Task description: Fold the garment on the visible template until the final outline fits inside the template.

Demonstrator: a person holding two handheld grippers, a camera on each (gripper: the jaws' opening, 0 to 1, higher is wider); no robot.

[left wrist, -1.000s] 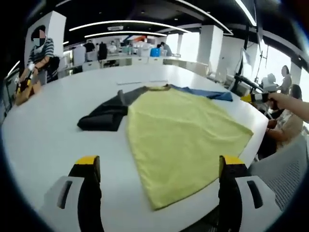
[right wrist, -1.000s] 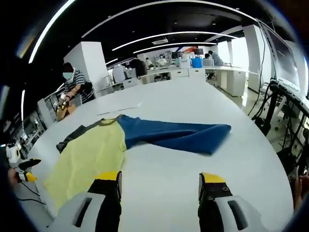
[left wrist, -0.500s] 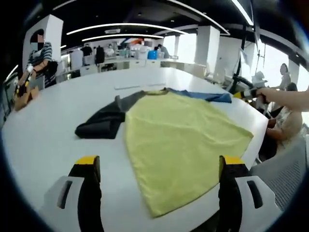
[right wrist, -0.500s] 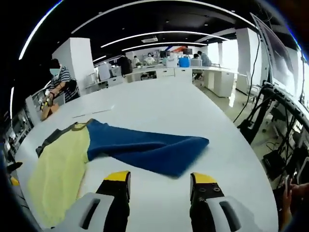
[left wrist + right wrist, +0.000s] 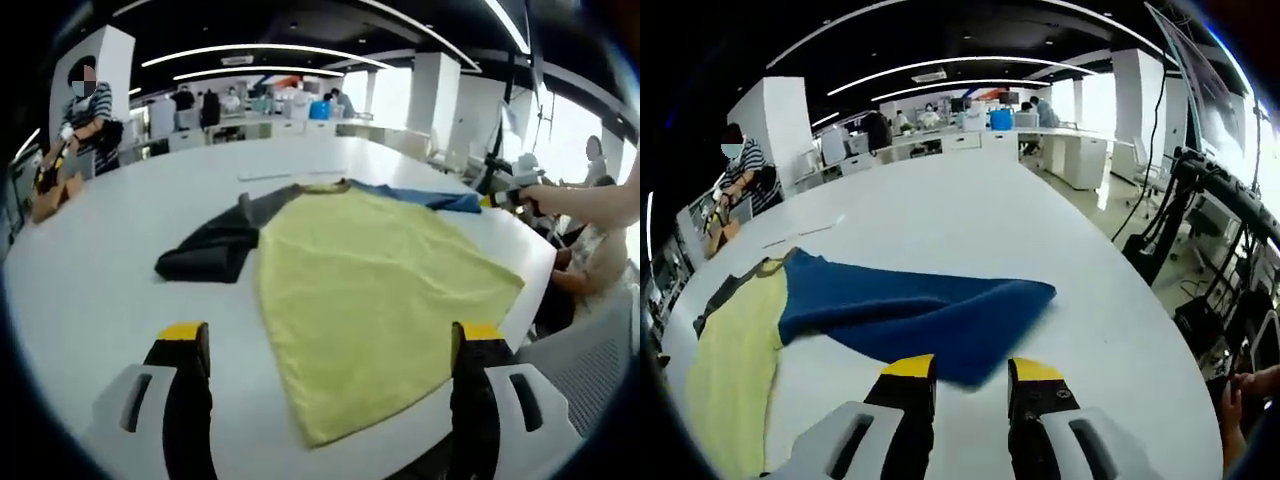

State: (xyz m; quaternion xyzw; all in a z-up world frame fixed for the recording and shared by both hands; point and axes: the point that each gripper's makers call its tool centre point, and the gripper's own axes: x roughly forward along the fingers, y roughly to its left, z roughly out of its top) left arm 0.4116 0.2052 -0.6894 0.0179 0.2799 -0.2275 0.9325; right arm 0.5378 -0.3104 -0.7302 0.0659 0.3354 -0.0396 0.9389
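My garment, a soft yellow-bodied shirt (image 5: 375, 285) with one dark grey sleeve (image 5: 215, 248) and one blue sleeve (image 5: 910, 315), lies spread flat on the broad white table (image 5: 90, 290). In the left gripper view its yellow body runs from the collar at the far end down to a hem corner near the table's near edge, between my jaws. The grey sleeve is bunched to the left of the body, and the blue sleeve reaches off to the far right.

My left tool (image 5: 325, 345) hangs above the near edge of the table with its yellow-tipped jaws set wide, nothing between them.

My right tool (image 5: 972, 375) has its jaws drawn close together, with only a narrow gap. They sit just at the near edge of the blue sleeve's cuff end, and I cannot tell whether any cloth is caught between them. In the left gripper view this same tool shows at the far right, in my hand (image 5: 540, 195), beside the blue sleeve's tip.

A person in a striped top (image 5: 740, 180) stands at the table's far left side.
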